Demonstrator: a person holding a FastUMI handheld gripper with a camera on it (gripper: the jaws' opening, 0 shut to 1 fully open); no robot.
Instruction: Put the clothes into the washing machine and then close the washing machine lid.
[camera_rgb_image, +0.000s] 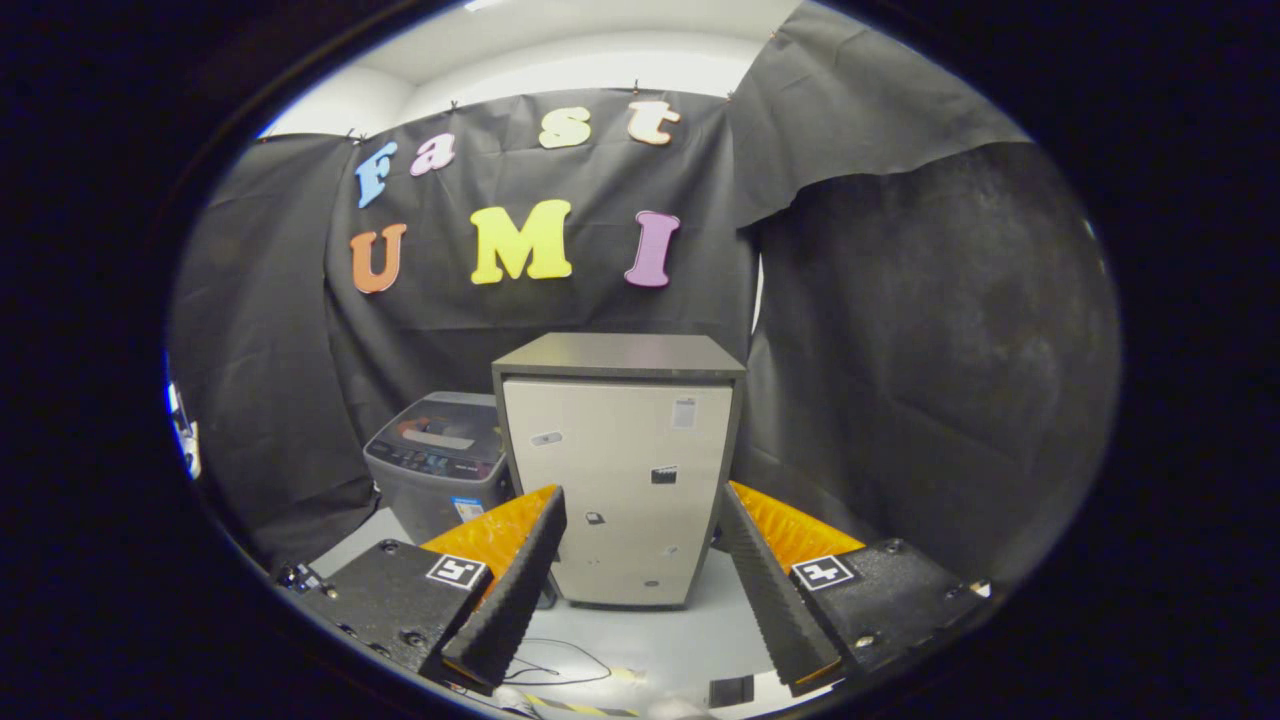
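A small grey washing machine (438, 462) stands on the floor beyond my left finger, its lid down and its dark control panel facing me. My gripper (640, 510) is open, its two ribbed black fingers (512, 590) spread wide with nothing between them. They hang well short of the machine, which sits ahead and to the left. I see no clothes.
A beige cabinet with a dark top (622, 470) stands straight ahead between the fingers, right beside the washing machine. Black cloth walls close in behind and on both sides. A thin cable (560, 668) lies on the pale floor (660, 640) in front of the cabinet.
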